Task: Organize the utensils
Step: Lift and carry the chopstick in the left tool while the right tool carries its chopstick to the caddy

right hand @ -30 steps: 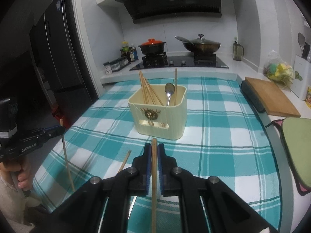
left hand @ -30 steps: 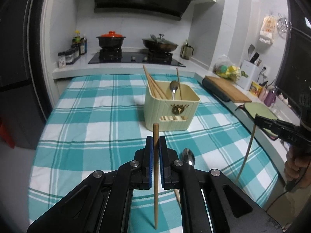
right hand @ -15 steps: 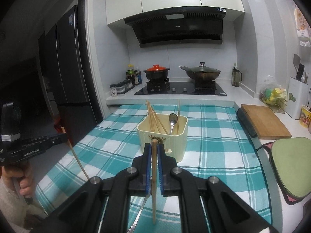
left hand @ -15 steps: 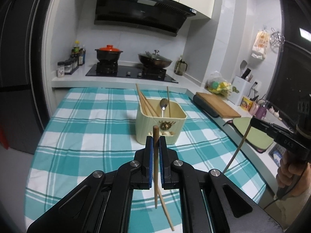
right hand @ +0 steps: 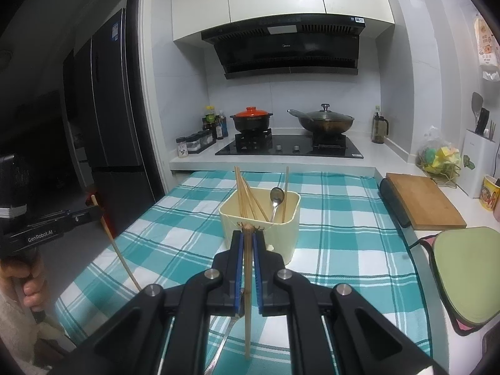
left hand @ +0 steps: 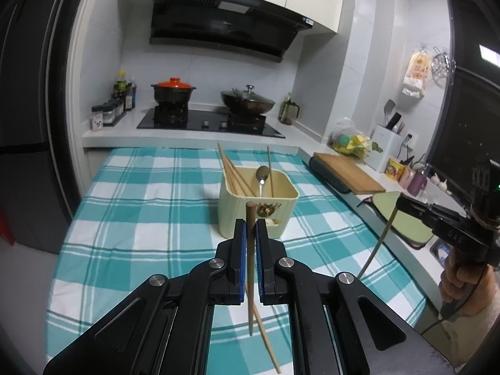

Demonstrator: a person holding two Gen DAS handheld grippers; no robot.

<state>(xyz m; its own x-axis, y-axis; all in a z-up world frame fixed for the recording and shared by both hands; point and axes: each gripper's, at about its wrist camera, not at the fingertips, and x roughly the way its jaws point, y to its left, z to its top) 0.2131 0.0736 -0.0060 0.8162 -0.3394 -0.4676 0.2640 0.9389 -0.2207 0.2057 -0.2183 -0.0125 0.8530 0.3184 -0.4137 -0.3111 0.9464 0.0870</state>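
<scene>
Beyond both tongs, on the checked counter [left hand: 140, 218], stands the cream utensil holder [left hand: 250, 215]. Left tongs [left hand: 249, 243] are clamped on an upright chopstick [left hand: 250, 281]; right tongs [right hand: 247, 250] likewise pinch a second chopstick [right hand: 247, 312].

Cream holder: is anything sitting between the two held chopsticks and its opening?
Nothing visible. The left gripper and right gripper each clamp a chopstick upright, and only bare checked tablecloth lies before the cream holder. Inside, chopsticks and a spoon lean, leaving open room.
</scene>
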